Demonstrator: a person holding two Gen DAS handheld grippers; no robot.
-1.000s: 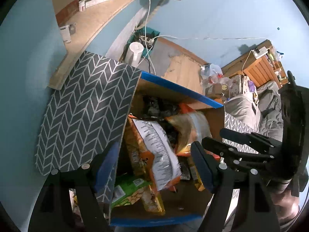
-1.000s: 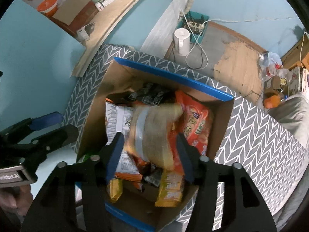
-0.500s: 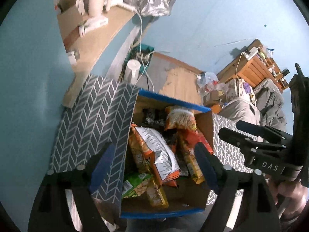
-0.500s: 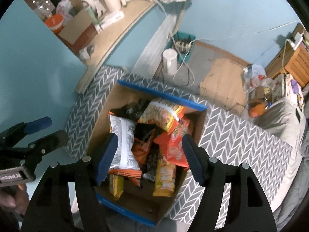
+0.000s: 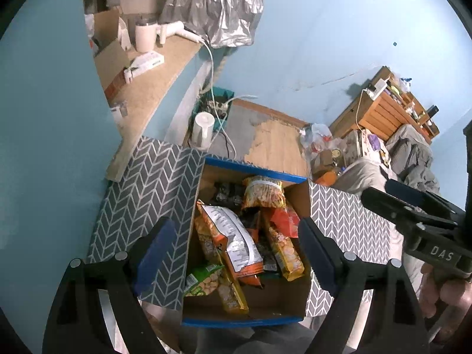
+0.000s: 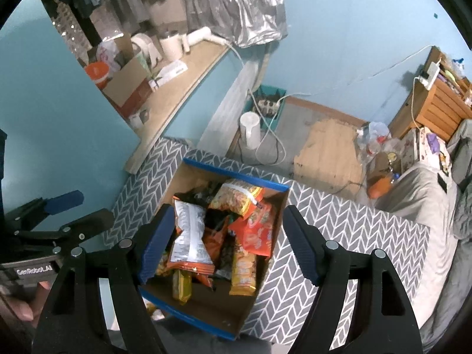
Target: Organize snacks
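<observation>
Both the left gripper and right gripper hover empty, jaws opening, above the snack-filled cardboard box, likely between placements, another packet due next.

Box sitting on mat, snack bags piling inside it. One bag lying on top at the far end, another leaning along the left side, a packet lying near the right wall. Jug standing on floor beyond the mat. Shelf running far left, carrying a carton. Bed lying right of the mat.
</observation>
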